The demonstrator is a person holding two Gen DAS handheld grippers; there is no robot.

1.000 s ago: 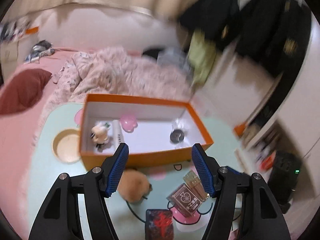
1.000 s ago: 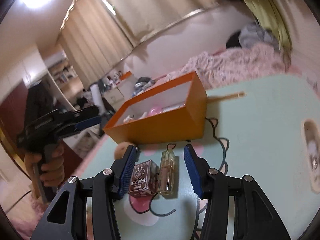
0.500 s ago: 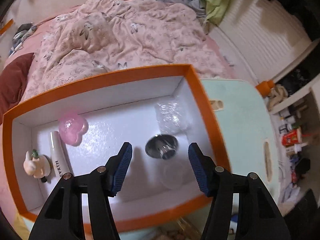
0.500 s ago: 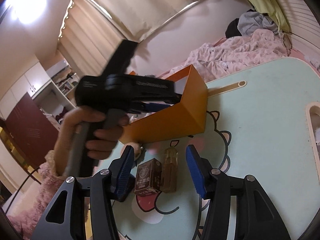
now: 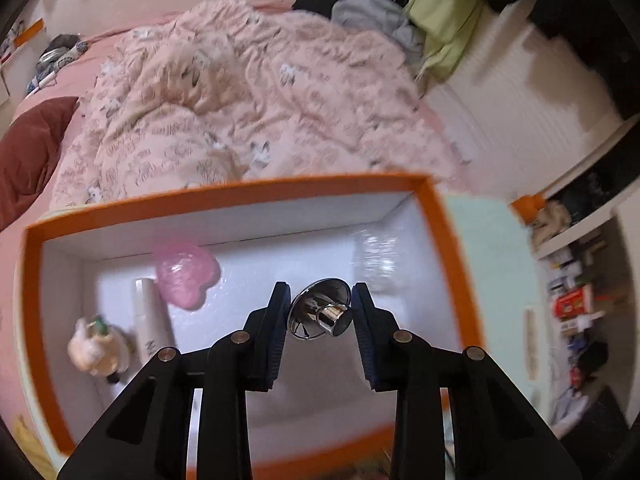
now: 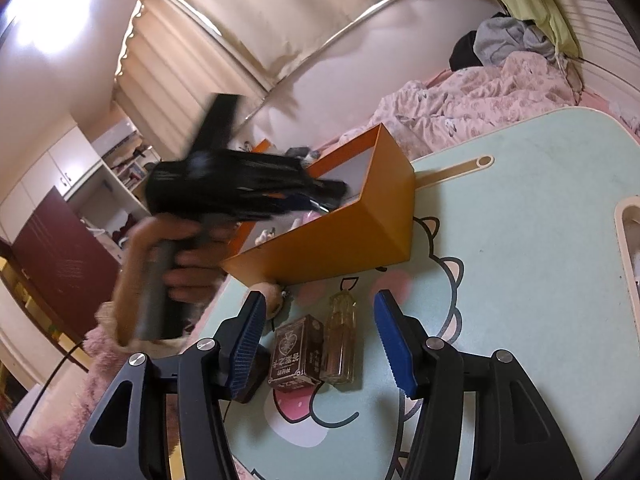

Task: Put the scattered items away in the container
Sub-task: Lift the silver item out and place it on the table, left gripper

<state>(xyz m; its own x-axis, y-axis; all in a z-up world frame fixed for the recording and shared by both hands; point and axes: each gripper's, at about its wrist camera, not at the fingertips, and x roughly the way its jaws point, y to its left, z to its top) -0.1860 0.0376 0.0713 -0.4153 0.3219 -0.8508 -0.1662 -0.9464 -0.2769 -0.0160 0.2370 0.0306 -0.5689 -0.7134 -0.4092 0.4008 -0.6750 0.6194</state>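
The orange box (image 5: 240, 190) is white inside and holds a pink heart-shaped piece (image 5: 186, 276), a white tube (image 5: 150, 312), a small figurine (image 5: 98, 350), clear plastic (image 5: 378, 260) and a chrome cap (image 5: 320, 316). My left gripper (image 5: 321, 286) points down into the box, jaws closing, and both pads touch the cap's rim. From the right wrist the left gripper (image 6: 332, 196) is a blur over the box (image 6: 340, 240). My right gripper (image 6: 320, 298) hovers low, jaws opening, with a brown card box (image 6: 298, 354) and an amber bottle (image 6: 340, 340) untouched between its fingers.
A tan plush ball (image 6: 272, 294) lies against the box's near wall. A hand (image 6: 188, 256) holds the left gripper's handle. The mint table (image 6: 520, 240) has a cut-out slot (image 6: 628, 260) at its right edge. A bed with a pink quilt (image 5: 240, 100) lies behind.
My left gripper swung from above the table items to over the box, sank into it and narrowed its jaws around the chrome cap. My right gripper stayed put and widened slightly.
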